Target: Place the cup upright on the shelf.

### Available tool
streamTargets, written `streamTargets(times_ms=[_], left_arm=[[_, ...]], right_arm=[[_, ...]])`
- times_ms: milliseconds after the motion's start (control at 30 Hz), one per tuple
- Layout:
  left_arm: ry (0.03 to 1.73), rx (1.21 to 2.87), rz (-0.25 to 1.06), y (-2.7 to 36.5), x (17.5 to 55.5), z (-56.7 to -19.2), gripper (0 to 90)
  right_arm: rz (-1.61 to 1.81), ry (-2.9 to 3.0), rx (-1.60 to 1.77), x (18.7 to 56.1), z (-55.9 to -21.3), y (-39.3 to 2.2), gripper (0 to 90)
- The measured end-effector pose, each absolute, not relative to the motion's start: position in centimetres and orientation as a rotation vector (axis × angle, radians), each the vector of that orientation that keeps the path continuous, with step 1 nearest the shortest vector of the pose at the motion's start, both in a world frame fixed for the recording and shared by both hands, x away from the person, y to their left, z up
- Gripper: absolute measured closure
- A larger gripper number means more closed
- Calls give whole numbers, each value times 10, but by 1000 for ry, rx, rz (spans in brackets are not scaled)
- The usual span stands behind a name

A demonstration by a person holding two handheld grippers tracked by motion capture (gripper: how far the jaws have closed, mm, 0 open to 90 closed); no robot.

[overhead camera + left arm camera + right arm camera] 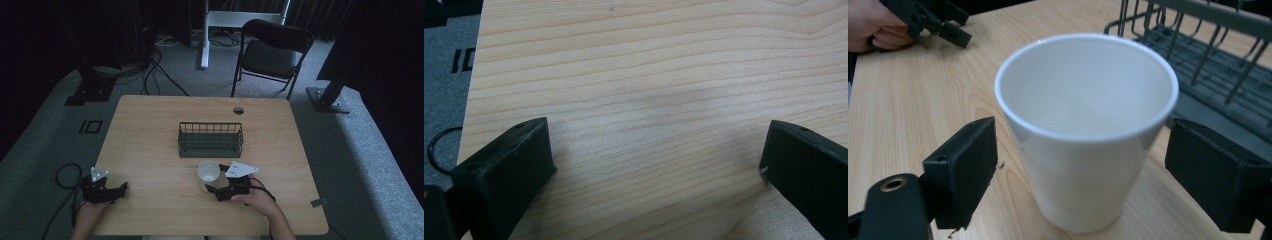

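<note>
A white paper cup (207,171) stands upright and empty on the wooden table (150,130), just in front of a dark wire rack (210,139). My right gripper (216,179) is open, one jaw on each side of the cup. In the right gripper view the cup (1088,135) sits between the jaws of that gripper (1088,176), with a small gap on either side, and the rack (1208,65) lies behind it to the right. At the table's front left corner my left gripper (121,191) is open and empty. Its jaws (656,165) are spread wide over bare wood.
A black folding chair (272,52) stands beyond the far edge, beside a white desk leg (204,35). A cable hole (238,110) marks the table's far side. Cables lie on the grey carpet (350,150). The person's left hand (875,25) holds the other gripper far off.
</note>
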State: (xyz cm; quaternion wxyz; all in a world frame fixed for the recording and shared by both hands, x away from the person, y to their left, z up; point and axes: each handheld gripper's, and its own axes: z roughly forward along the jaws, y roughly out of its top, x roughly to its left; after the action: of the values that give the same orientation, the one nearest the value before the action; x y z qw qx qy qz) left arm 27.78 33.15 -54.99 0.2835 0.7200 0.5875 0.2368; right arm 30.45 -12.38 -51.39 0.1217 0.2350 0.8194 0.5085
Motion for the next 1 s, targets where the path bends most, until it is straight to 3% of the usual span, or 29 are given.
streamTargets(times_ms=[633, 1000], left_arm=[[1573, 1927, 634, 331, 278, -550, 8], [1573, 1927, 634, 331, 278, -550, 8]], right_arm=[[1532, 2353, 679, 312, -512, -108, 137], [1515, 2362, 696, 312, -508, -103, 190]])
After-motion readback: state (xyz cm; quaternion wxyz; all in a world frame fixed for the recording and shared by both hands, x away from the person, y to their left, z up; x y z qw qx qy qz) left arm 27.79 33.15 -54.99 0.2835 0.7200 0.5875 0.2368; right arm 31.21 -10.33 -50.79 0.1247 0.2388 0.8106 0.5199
